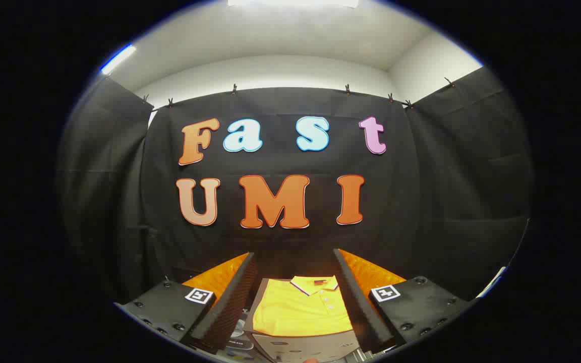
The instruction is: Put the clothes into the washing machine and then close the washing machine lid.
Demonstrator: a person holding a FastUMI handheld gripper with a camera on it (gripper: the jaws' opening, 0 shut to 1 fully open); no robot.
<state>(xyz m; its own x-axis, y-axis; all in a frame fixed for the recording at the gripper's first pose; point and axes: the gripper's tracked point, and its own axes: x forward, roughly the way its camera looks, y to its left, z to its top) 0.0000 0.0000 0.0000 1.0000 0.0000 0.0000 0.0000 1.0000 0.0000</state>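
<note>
A folded yellow polo shirt [300, 310] with a striped collar lies flat on top of a light grey box-like surface [305, 347], just ahead of and below my fingers. My gripper [295, 297] is open, its two fingers spread wide to either side of the shirt without touching it. The left finger [230, 297] and the right finger [358, 302] frame the garment between them. I cannot make out a washing machine lid from here.
Black cloth hangs as the booth's wall beyond the shirt and along both sides. A white ceiling with bright lights is above. Some small dark and grey items [239, 330] sit low beside the box, under the left finger.
</note>
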